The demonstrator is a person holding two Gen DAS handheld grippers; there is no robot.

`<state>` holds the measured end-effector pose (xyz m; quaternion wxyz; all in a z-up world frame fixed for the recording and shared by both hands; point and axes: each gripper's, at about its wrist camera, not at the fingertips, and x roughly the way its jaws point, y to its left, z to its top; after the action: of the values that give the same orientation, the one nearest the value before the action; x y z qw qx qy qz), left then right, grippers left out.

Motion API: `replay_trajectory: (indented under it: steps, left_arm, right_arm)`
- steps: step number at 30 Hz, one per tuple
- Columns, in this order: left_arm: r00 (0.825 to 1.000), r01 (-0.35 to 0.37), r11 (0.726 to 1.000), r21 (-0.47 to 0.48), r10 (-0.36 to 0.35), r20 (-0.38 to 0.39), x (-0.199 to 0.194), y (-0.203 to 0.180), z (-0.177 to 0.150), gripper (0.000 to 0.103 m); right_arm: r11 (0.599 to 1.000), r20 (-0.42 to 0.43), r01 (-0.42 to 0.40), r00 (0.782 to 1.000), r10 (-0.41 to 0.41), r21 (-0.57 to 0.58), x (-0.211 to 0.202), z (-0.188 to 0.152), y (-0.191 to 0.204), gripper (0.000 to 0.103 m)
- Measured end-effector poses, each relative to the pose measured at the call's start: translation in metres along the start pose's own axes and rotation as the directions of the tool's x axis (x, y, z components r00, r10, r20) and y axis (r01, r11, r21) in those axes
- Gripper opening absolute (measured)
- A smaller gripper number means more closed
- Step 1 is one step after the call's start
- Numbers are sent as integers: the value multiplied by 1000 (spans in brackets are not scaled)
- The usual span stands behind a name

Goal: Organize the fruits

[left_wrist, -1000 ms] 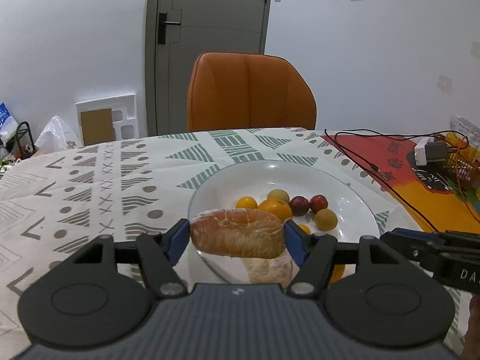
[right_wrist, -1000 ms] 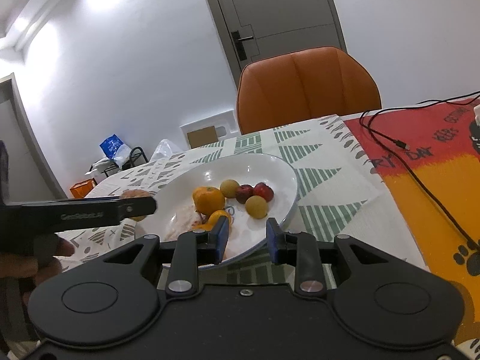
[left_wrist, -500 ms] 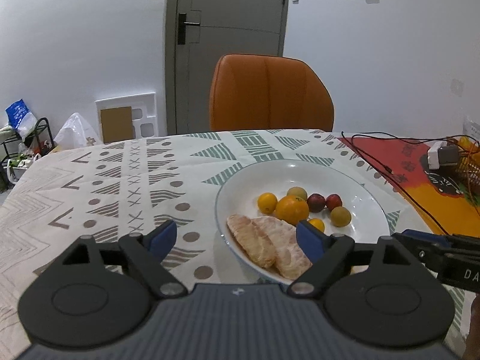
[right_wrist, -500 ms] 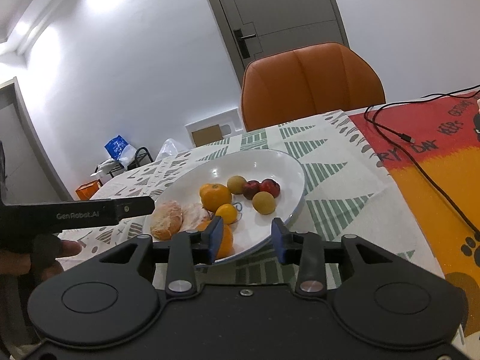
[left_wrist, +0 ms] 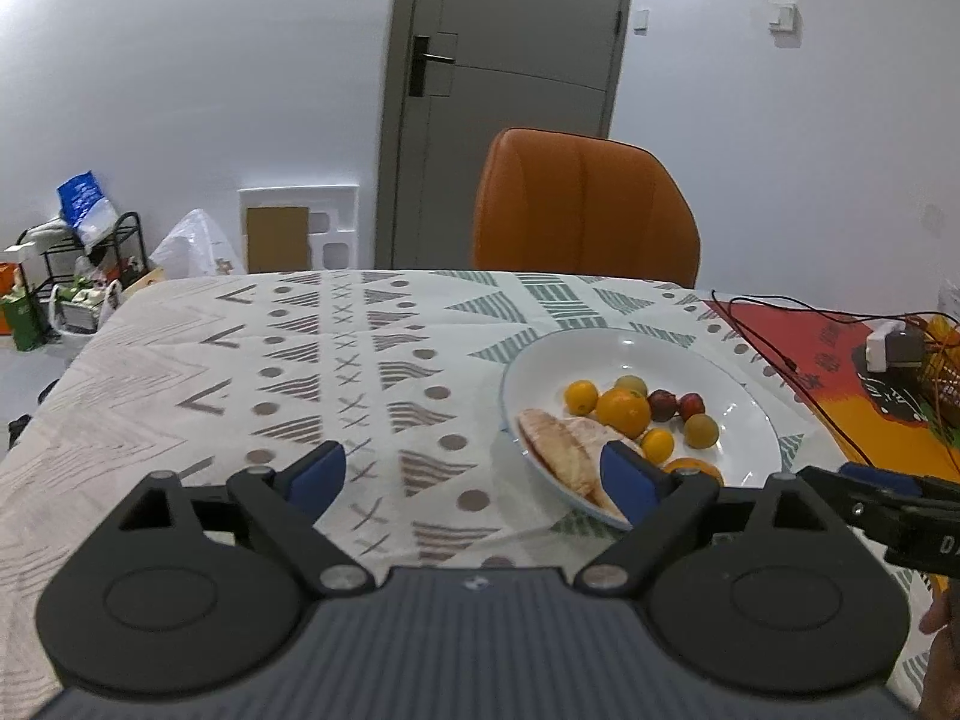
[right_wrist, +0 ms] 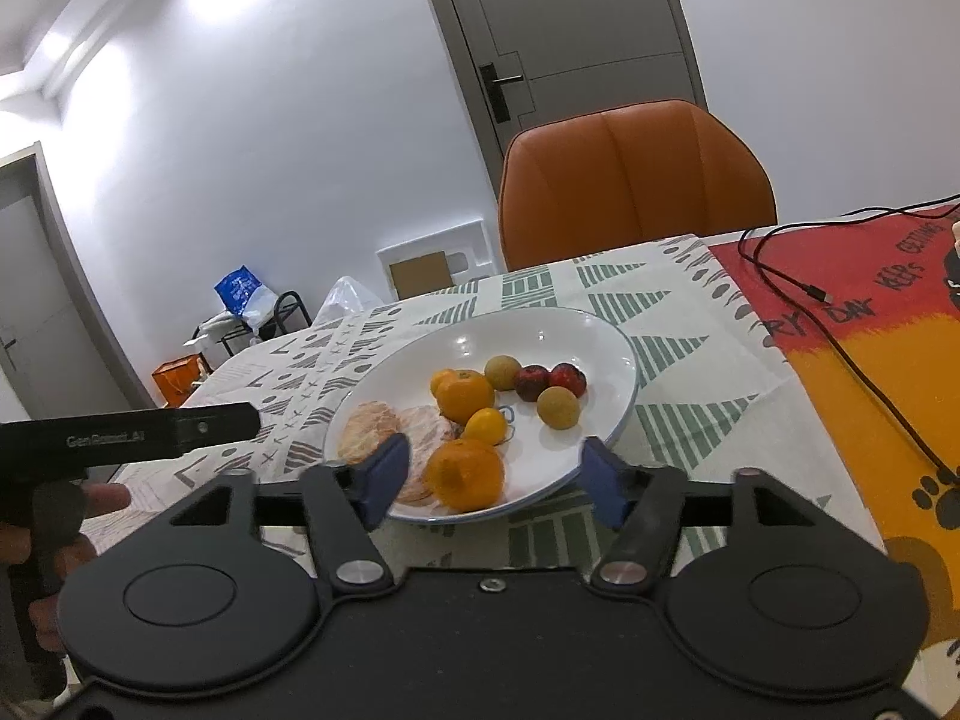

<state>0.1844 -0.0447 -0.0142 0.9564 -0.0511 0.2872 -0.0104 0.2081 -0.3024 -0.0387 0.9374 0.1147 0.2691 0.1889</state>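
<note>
Fruit fills the near half of a round white ceramic plate on a table spread with a white cloth printed with grey and green triangles, dots and crosses. At the plate's near rim lies a partly peeled orange mandarin, and beside it toward the left two peeled pinkish citrus segments lie side by side. Behind these sit a larger orange mandarin, a small yellow kumquat, two tan round fruits and two dark red plums close together. The right gripper hovers at the near rim with its blue-padded jaws opening; the partly peeled mandarin is seen between them, untouched by either pad. The left gripper is off the plate's left edge, its jaws opening over the bare cloth with nothing between them, its right pad in front of the peeled segments. In the right wrist view its black body carries the pale lettering "GenRobot.AI", gripped by a person's hand. To the right lies a red and orange mat with black paw prints and partly readable words, "DAY" and "KEEPS" among them, crossed by a black cable. An orange leather chair stands behind the table before a grey door.
</note>
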Motion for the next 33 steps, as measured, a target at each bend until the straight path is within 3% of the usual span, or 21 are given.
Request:
replay_trajectory:
  steps: [4, 7, 11, 33]
  left_arm:
    - [1000, -17, 1000, -5, 17, 6, -16, 9, -5, 92]
    - [1000, -23, 1000, -13, 23, 15, -30, 15, -9, 97]
    - [999, -34, 999, -26, 35, 31, -47, 23, -13, 103]
    - [994, -80, 994, -70, 85, 72, -127, 62, -29, 103]
  right_arm:
    - [1000, 4, 6, 1000, -6, -7, -7, 0, 8, 97]
    - [999, 1, 21, 1000, -21, -26, -13, -1, 16, 103]
    - [999, -1, 13, 1000, -13, -32, -21, -2, 25, 103]
    - [999, -3, -9, 1000, 9, -52, -63, -6, 61, 103]
